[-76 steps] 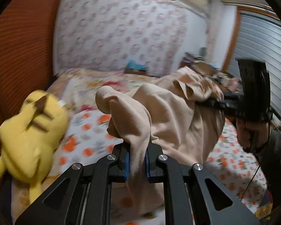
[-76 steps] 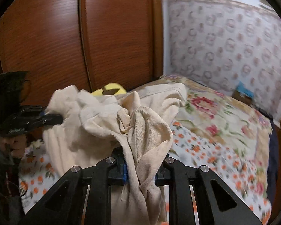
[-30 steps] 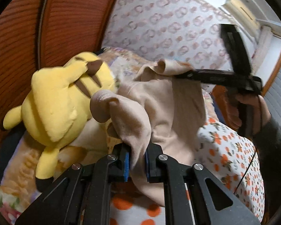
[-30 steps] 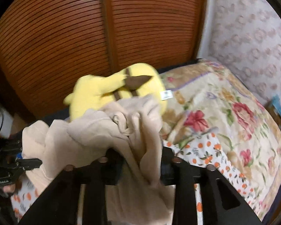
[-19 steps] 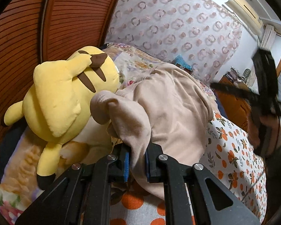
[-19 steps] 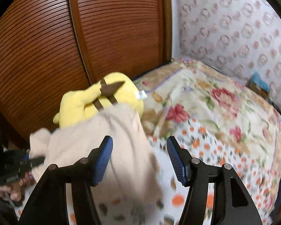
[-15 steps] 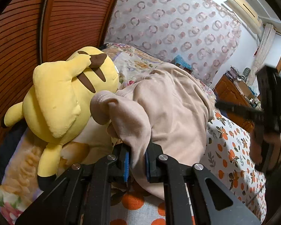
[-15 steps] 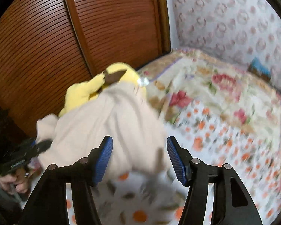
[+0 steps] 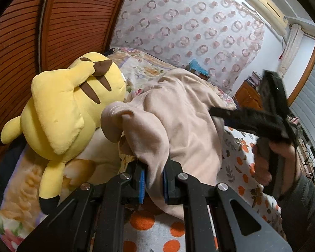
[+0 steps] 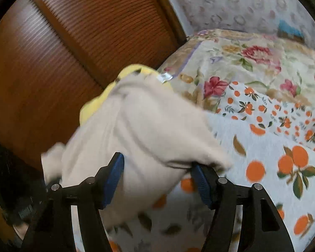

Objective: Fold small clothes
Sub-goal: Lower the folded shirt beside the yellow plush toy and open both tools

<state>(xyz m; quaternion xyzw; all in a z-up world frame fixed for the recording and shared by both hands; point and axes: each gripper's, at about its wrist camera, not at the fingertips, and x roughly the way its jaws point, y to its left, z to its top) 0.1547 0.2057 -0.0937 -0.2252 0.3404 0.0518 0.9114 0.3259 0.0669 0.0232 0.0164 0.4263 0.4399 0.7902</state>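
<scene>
Nearest in the left wrist view, the left gripper (image 9: 153, 183) was clenched on a bunched edge of the beige garment (image 9: 184, 121), cloth pinched tight between the blue pads. The rest of the garment lay draped away from it over the bed (image 9: 239, 168), on the orange-print sheet, its far-left side resting against the yellow plush toy (image 9: 67, 113).

In the right wrist view, the right gripper (image 10: 157, 180) was released: its jaws had just been opening, and they stood wide, with the garment (image 10: 140, 126) lying between and beyond them but not pinched. The right-hand pad sat just under a loose fold of the near edge; whether it touched the cloth could not be told, as that view was blurred. From the left wrist view the right gripper (image 9: 215, 112) showed as a dark bar at the garment's right edge, held by the person's hand (image 9: 277, 161).

Judgement: the step in hand looked like laying the garment flat before the first fold, one side dropped and the other still held. To do it well, the left side should be set down with the cloth drawn taut toward the near edge, so the bunch at the pads opens out and does not land as a lump. The garment wanted pulling clear of the plush toy, or a fold would ride up over it. The right gripper ought to retake a true corner or hem, not a mid-panel wrinkle.

Farthest stood the wooden slatted door (image 9: 58, 16) on the left and the patterned curtain (image 9: 189, 29) behind the bed.
</scene>
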